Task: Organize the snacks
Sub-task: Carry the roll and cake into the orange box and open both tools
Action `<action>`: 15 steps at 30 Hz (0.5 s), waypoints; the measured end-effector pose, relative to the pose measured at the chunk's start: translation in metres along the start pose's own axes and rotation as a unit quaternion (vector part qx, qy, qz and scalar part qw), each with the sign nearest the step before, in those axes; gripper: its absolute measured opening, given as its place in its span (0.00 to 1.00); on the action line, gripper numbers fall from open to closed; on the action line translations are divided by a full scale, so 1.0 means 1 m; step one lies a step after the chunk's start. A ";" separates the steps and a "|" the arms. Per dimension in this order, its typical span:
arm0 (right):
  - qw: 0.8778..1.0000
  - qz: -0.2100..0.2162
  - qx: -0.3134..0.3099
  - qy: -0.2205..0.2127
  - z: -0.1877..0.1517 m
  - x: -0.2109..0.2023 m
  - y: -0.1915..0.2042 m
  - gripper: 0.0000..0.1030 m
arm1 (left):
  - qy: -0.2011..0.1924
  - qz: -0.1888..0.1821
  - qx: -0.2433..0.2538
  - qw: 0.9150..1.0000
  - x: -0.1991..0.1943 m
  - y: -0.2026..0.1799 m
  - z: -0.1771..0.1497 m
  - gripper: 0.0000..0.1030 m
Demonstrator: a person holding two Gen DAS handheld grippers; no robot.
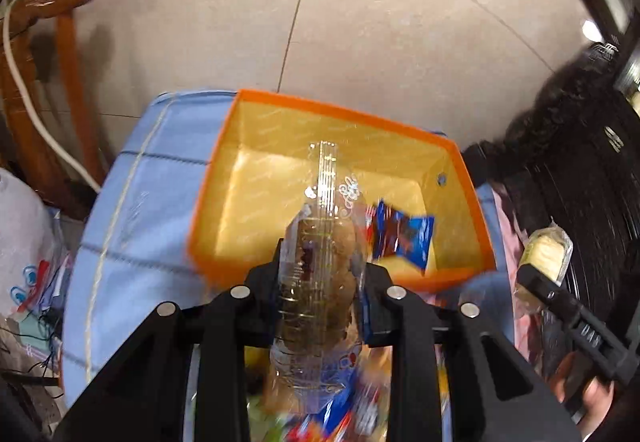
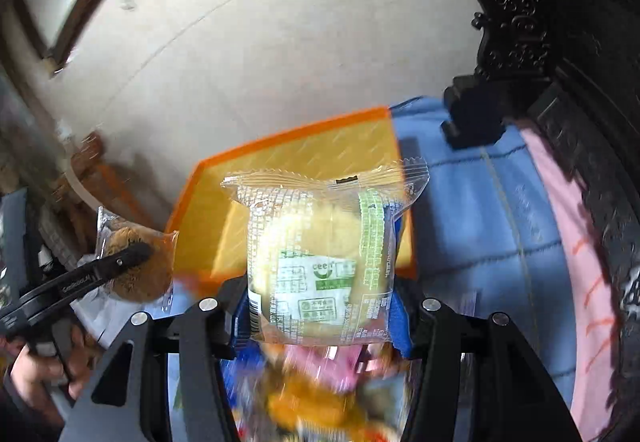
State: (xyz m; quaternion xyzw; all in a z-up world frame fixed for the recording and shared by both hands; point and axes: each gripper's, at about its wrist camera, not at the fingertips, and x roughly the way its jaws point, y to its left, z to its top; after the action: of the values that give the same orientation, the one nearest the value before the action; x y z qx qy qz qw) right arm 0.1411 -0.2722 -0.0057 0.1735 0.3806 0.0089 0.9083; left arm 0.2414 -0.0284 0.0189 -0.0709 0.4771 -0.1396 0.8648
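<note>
Two snacks ride toward the box at once. My left gripper (image 1: 320, 274) is clamped on a clear plastic wrapper of round brown cookies (image 1: 320, 266), its fingers pressed against the packet's sides so it stands upright between them, lifted clear of the table. My right gripper (image 2: 320, 306) has its fingers closed on the lower part of a clear-wrapped pale yellow cake with green-and-white label (image 2: 316, 254), pinched low so the sealed top edge points forward.

Both packets hang just short of the near wall of the open orange cardboard box with yellow lining (image 1: 208, 202), which I judge to be the bin for sorted snacks. One blue-and-red foil snack packet (image 1: 400, 238) already lies on its floor, toward the right; the rest of the floor that shows is bare. Holding each packet by its sides should let me release it over the rim without the fingers entering the box.

Both grippers tilt downward and forward toward the box, side by side, the left one visible at the edge of the right wrist view with the person's hand (image 2: 44, 366) around its handle.

Beneath them lies a blurred heap of mixed wrappers (image 2: 320, 394), still unsorted. The box sits on a light blue quilted cloth (image 1: 136, 202) over the table, pale floor tiles (image 1: 360, 22) beyond, a carved wooden chair (image 1: 52, 22) to the left.
</note>
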 end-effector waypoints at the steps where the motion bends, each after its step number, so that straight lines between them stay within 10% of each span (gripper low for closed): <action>1: 1.000 -0.005 -0.001 0.000 0.007 0.011 0.000 0.53 | 0.010 0.005 0.003 1.000 0.017 -0.006 0.012 0.27; 6: 0.999 -0.020 0.010 0.046 0.025 0.066 0.001 0.54 | 0.026 0.058 0.014 0.998 0.063 -0.023 0.031 0.37; 11: 0.998 -0.021 0.001 0.055 0.021 0.079 0.010 0.66 | 0.020 0.086 0.009 0.996 0.063 -0.017 0.016 0.81; 15: 0.999 -0.019 -0.014 0.026 0.012 0.057 0.014 0.70 | 0.012 0.084 0.009 0.996 0.045 -0.008 0.006 0.85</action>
State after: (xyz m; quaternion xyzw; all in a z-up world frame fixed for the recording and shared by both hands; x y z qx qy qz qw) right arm 0.1911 -0.2544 -0.0330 0.1535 0.4075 0.0014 0.9002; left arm 0.2672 -0.0496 -0.0120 -0.0216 0.4903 -0.0716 0.8683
